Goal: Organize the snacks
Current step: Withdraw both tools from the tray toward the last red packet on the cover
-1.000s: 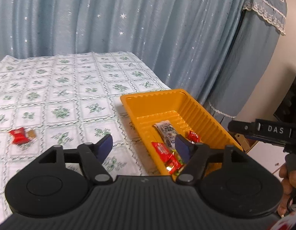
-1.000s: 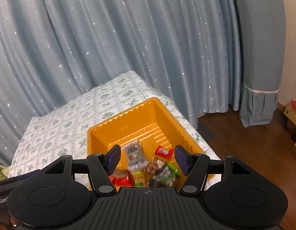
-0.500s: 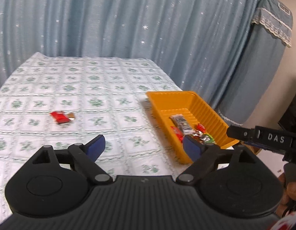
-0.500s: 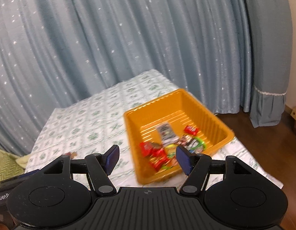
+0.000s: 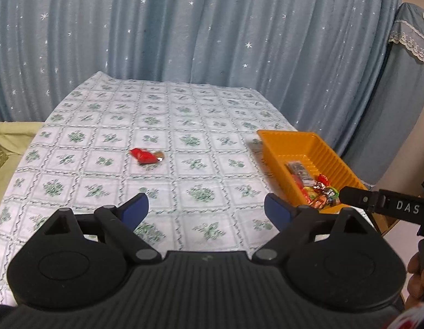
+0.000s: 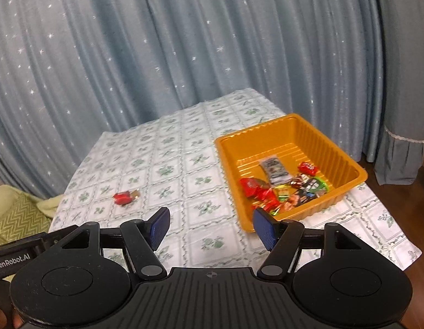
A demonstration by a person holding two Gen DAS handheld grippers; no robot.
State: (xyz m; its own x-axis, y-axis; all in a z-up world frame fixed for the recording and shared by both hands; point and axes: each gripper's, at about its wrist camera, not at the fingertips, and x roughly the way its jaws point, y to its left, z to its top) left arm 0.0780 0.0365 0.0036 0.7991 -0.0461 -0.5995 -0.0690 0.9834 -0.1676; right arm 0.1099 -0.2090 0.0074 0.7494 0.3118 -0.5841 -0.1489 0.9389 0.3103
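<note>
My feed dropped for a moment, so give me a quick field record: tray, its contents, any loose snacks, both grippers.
tray: orange tray, on the table's right side, on the floral tablecloth
tray contents: mixed wrapped snacks piled at its near end
loose snack: one red wrapped snack alone on the cloth, left of the tray
left gripper: jaws opening, nothing between them
right gripper: open, empty

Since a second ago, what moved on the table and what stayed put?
Both grippers drew back from the orange tray, so more of the table shows. The left gripper has spread wider and its jaws are opening, with nothing between them. The right gripper is open and empty too. Nothing was picked up or dropped. The red candy stayed on the tablecloth, and the snacks stayed in the tray.
</note>
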